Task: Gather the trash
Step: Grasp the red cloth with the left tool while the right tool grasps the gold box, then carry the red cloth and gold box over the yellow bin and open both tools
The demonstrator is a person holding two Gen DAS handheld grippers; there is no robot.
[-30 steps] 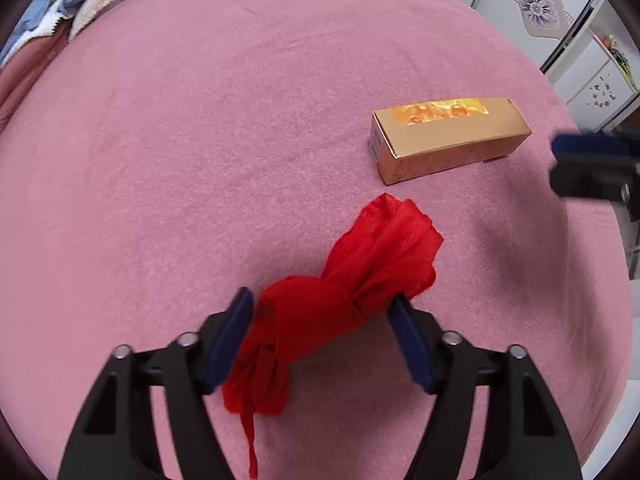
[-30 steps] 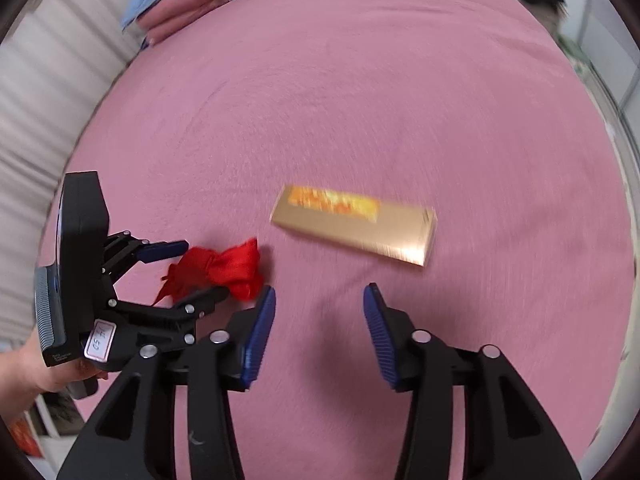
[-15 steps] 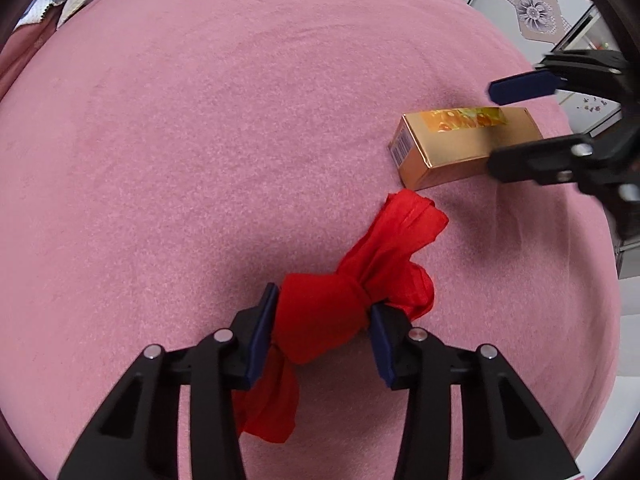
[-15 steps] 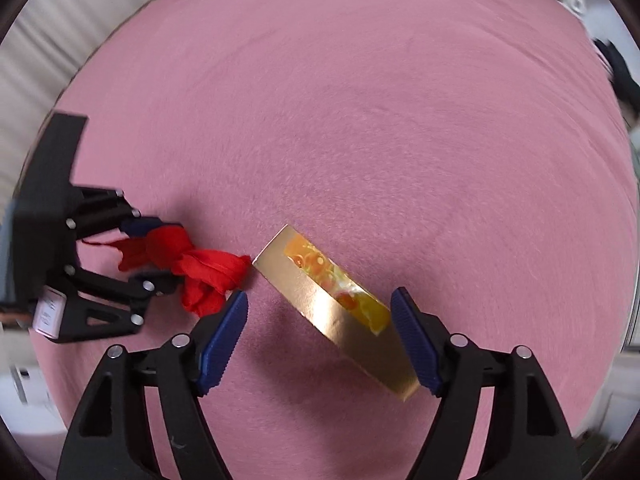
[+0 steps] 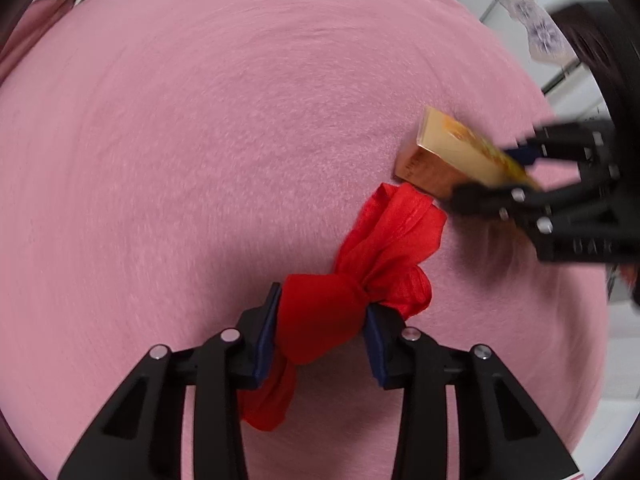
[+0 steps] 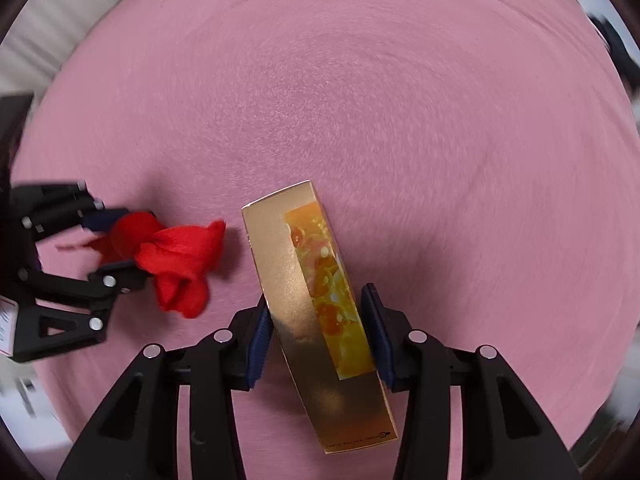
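Since before, left tongs (image 5: pixel 320 328) closing on knotted red bag (image 5: pixel 324 324); right tongs (image 6: pixel 316 332) closing on tilted gold box (image 6: pixel 304 280).

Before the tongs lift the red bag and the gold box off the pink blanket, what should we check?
1. Left tongs around the red bag, jaws closing on its knotted middle: ok.
2. Right tongs around the gold box, jaws closing, pads at its long sides: ok.
3. Box square in the tongs: not ok, it sits slanted.
4. Bag and box apart: cannot tell, the bag's tip is right at the box end.
5. Grips firm enough to lift: cannot tell.
6. Blanket caught in the tongs: cannot tell.
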